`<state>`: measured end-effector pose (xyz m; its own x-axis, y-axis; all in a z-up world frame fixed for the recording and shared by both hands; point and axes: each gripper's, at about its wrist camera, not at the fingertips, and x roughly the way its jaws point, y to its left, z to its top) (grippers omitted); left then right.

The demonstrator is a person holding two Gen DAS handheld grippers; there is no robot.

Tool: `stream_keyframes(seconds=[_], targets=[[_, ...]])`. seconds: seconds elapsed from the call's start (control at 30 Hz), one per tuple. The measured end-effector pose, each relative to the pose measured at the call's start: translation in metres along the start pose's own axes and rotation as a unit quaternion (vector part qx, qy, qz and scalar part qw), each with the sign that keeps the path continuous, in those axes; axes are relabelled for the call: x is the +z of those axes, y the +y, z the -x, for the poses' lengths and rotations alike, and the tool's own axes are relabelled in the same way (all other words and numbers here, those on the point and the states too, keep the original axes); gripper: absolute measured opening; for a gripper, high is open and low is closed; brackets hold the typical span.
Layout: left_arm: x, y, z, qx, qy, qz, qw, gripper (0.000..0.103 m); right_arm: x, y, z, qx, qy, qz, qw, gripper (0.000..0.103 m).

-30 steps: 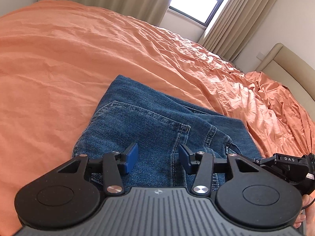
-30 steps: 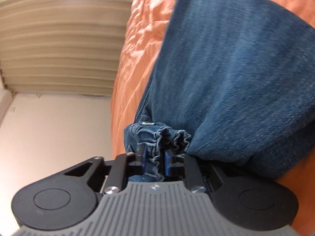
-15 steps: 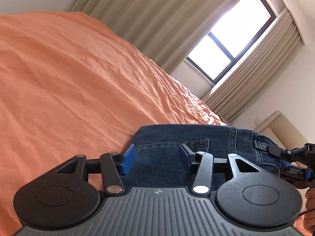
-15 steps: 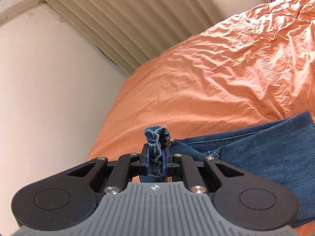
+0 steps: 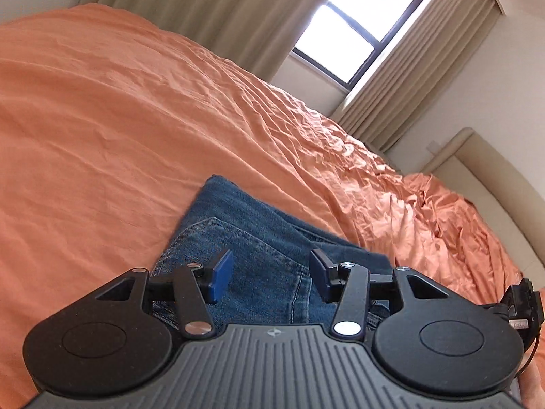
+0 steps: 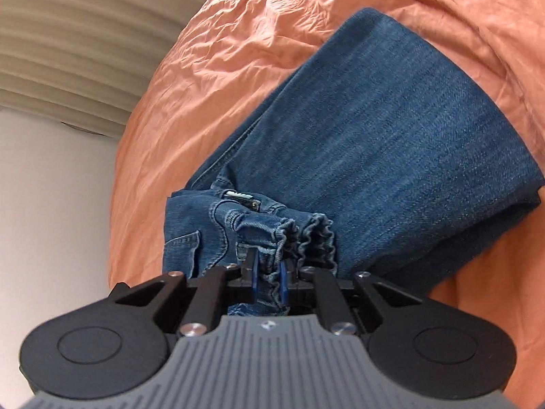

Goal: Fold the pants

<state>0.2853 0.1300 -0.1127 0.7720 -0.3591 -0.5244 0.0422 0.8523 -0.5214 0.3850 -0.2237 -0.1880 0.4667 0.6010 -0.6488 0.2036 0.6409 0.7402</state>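
Our right gripper (image 6: 267, 277) is clamped on the jeans' (image 6: 391, 143) bunched hem. Our left gripper (image 5: 270, 274) hovers agape over denim, bedspread (image 5: 102, 129) toward ten o'clock.

A home bedroom: orange-sheeted bed (image 5: 136, 119); padded headboard (image 5: 483, 170); curtained window (image 5: 357, 34).

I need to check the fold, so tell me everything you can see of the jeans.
The jeans are mid-blue denim, folded into a thick layered slab on the orange bedspread. A stitched pocket and seams show. The frayed hems are bunched and pinched in the right gripper. The left gripper hangs open above them.
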Motion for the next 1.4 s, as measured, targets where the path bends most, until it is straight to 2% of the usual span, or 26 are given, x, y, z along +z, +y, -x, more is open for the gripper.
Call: stream_keyframes(seconds=[0.17, 0.33, 0.43, 0.63, 0.77, 0.87, 0.9, 0.97, 1.07, 1.2, 1.33, 1.4], targets=[[-0.010, -0.006, -0.014, 0.013, 0.025, -0.019, 0.9994, 0.056, 0.007, -0.021, -0.003, 0.033, 0.013, -0.025, 0.999, 0.025], [-0.016, -0.008, -0.029, 0.031, 0.041, -0.032, 0.9982, 0.056, 0.016, -0.044, -0.016, 0.076, 0.035, -0.074, 0.994, 0.033], [-0.019, -0.008, -0.033, 0.038, 0.042, -0.042, 0.9975, 0.056, 0.020, -0.056, -0.027, 0.102, 0.041, -0.101, 0.989, 0.034], [-0.019, -0.009, -0.036, 0.043, 0.040, -0.048, 0.9972, 0.056, 0.022, -0.063, -0.029, 0.140, 0.043, -0.103, 0.984, 0.035], [-0.019, -0.008, -0.037, 0.041, 0.039, -0.047, 0.9973, 0.056, 0.023, -0.054, -0.023, 0.113, 0.055, -0.100, 0.987, 0.033], [-0.020, -0.007, -0.035, 0.040, 0.037, -0.047, 0.9974, 0.056, 0.021, -0.049, -0.016, 0.093, 0.060, -0.104, 0.988, 0.041], [-0.020, -0.007, -0.034, 0.040, 0.037, -0.047, 0.9974, 0.056, 0.020, -0.052, -0.016, 0.093, 0.066, -0.120, 0.986, 0.046], [-0.020, -0.007, -0.034, 0.042, 0.037, -0.050, 0.9972, 0.056, 0.019, -0.057, -0.020, 0.106, 0.077, -0.138, 0.982, 0.048], [-0.020, -0.010, -0.035, 0.047, 0.036, -0.056, 0.9967, 0.056, 0.022, -0.063, -0.035, 0.129, 0.086, -0.152, 0.976, 0.047], [-0.020, -0.013, -0.036, 0.057, 0.036, -0.063, 0.9958, 0.056, 0.027, -0.059, -0.045, 0.135, 0.087, -0.138, 0.977, 0.044], [-0.020, -0.015, -0.039, 0.063, 0.033, -0.065, 0.9953, 0.056, 0.027, -0.058, -0.041, 0.145, 0.084, -0.111, 0.980, 0.020], [-0.019, -0.016, -0.040, 0.065, 0.031, -0.065, 0.9953, 0.056, 0.026, -0.051, -0.033, 0.147, 0.073, -0.078, 0.983, 0.017]])
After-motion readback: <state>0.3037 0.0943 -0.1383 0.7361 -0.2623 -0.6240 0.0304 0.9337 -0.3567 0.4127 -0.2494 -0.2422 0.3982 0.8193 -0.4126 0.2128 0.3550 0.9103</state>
